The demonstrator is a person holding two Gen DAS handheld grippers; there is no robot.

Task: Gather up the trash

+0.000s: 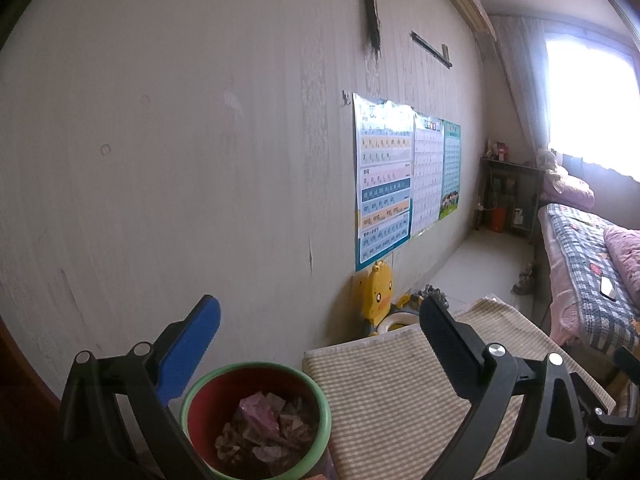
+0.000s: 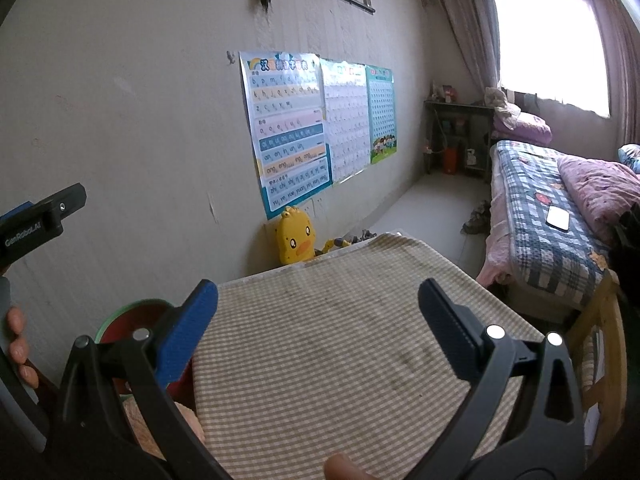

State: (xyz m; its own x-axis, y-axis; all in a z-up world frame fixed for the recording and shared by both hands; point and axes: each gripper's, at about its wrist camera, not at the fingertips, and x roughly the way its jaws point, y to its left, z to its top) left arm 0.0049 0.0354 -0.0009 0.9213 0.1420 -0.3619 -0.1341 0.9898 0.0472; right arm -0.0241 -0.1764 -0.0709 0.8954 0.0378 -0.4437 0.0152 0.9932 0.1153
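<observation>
Nearest the left wrist camera, at the bottom of its frame, the left gripper (image 1: 320,320) has its jaws spread wide with nothing between them, one blue finger at lower left and one black finger at lower right. Just beyond them, at bottom centre, sits the trash bin (image 1: 256,420), a red tub with a green rim holding crumpled trash (image 1: 266,428), pinkish and brownish scraps heaped in the bottom. It stands hard against the left edge of the worktop (image 1: 400,392), which wears a checked cloth; I judge it is put there so scraps can go straight off the surface into it.

From the right wrist camera the right gripper (image 2: 318,300) is likewise wide open and empty, hovering over the cloth in the lower middle of the frame. No litter shows on the cloth, so the collecting looks close to done. At the left edge of this frame the bin's green rim peeks out behind the blue finger, and part of the other tool and a hand (image 2: 18,348) holding it appear.

A yellow duck toy (image 2: 294,238) leans on the wall beyond the worktop's far edge, and a bed (image 2: 560,216) fills the right side of the frame
</observation>
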